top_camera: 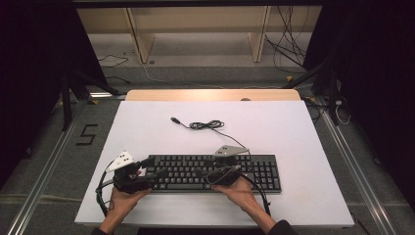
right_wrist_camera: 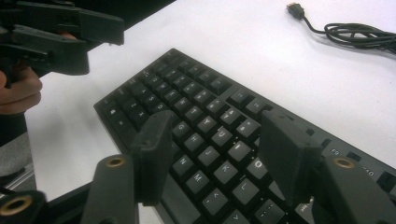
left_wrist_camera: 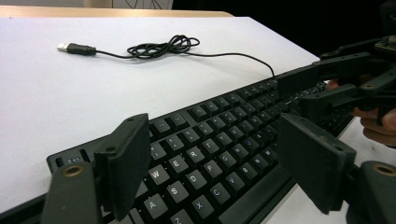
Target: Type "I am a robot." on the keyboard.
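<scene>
We see the black keyboard (top_camera: 215, 172) lying flat near the front edge of the white desk (top_camera: 147, 127), its long side running left to right. Our left gripper (left_wrist_camera: 212, 163) hovers over its left end, jaws spread wide above the letter keys and pinching nothing. Our right gripper (right_wrist_camera: 212, 154) hangs over the middle keys, likewise spread and empty. The keyboard's cable (top_camera: 208, 125) trails back across the desk in a loose coil, its USB plug (top_camera: 174, 119) lying free.

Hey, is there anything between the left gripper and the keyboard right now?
Nothing visible. The left gripper hangs open over the keyboard's left end with bare keys between its jaws. The keyboard's cable lies coiled farther back on the table.
</scene>
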The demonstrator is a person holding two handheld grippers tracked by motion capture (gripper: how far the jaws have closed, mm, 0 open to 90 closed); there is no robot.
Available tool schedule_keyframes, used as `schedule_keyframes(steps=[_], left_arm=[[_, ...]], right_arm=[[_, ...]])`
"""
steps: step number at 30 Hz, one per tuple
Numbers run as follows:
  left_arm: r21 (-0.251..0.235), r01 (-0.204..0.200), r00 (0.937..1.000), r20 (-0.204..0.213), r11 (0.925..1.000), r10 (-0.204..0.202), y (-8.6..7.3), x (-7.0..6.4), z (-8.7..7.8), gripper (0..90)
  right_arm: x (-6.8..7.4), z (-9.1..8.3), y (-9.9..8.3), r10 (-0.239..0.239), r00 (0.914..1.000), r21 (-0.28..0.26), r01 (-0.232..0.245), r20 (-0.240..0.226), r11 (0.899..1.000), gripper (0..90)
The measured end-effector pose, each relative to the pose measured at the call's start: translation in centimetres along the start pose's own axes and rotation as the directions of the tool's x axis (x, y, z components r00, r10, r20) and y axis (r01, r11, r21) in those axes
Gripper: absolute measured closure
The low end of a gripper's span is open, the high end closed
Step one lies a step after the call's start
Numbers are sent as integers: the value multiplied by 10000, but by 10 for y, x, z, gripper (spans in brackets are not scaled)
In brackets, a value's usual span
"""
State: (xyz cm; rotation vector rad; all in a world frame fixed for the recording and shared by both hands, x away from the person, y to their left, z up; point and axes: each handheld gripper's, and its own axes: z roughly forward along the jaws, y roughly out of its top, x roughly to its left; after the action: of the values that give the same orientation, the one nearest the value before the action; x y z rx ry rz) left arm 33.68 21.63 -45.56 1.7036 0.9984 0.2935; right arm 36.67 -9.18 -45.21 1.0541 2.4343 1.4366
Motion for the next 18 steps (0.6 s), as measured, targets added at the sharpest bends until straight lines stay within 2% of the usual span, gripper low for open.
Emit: schedule_keyframes(steps=[7,13,18], left_arm=[[278,19,10000,-77,9996,-17,2,1,5,290],[809,-68,9996,-259,9967,89,6,-1,16,395],[1245,-160,9997,-169,9921,182,8,-3,23,505]], right_arm=[[2,-6,-3,-41,10000,-173,40,-80,9998,422],[1,-16,-7,-56,10000,-430,56,7,9991,403],[1,-22,-11,-123,9999,-556,125,39,9984,390]])
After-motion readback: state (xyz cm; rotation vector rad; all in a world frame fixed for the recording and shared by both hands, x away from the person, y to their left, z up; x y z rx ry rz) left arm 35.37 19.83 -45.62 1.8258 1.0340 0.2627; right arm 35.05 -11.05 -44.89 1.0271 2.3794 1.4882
